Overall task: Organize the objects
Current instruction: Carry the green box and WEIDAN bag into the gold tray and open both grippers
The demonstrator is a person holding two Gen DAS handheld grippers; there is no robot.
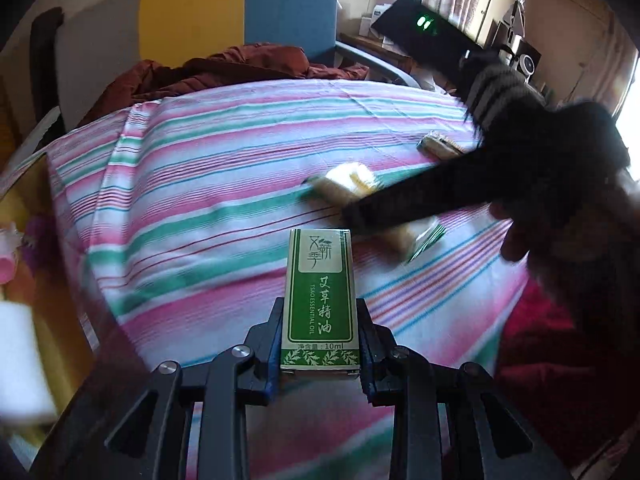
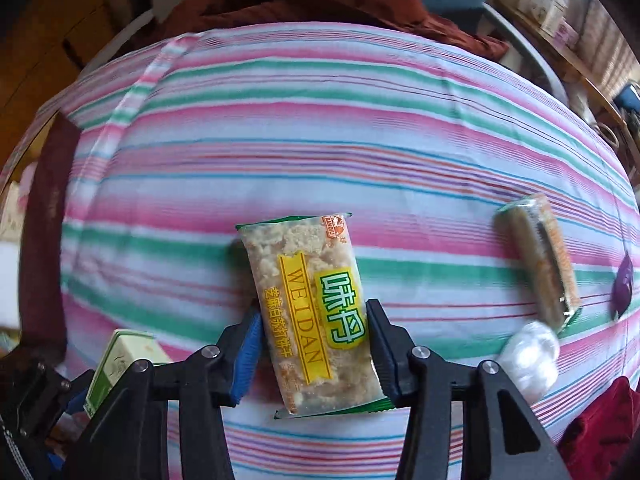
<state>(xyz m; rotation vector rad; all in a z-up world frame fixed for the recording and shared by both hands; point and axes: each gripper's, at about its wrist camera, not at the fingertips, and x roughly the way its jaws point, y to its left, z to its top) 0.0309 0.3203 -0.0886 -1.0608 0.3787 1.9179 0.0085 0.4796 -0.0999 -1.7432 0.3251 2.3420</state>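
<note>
My left gripper (image 1: 320, 312) is shut on a green essential-oil box (image 1: 320, 300), held upright above the striped cloth (image 1: 200, 184). The box also shows at the lower left of the right wrist view (image 2: 124, 360). My right gripper (image 2: 314, 320) is shut on a clear snack packet with yellow and green labels (image 2: 312, 312), held over the striped cloth (image 2: 320, 140). In the left wrist view the right gripper (image 1: 360, 216) and the packet (image 1: 352, 184) are blurred, ahead and to the right of the box.
A second snack packet (image 2: 538, 264) lies on the cloth to the right, also in the left wrist view (image 1: 438, 146). A clear plastic wad (image 2: 528, 356) and a purple item (image 2: 624, 284) lie near it. A chair with brown cloth (image 1: 224, 68) stands behind.
</note>
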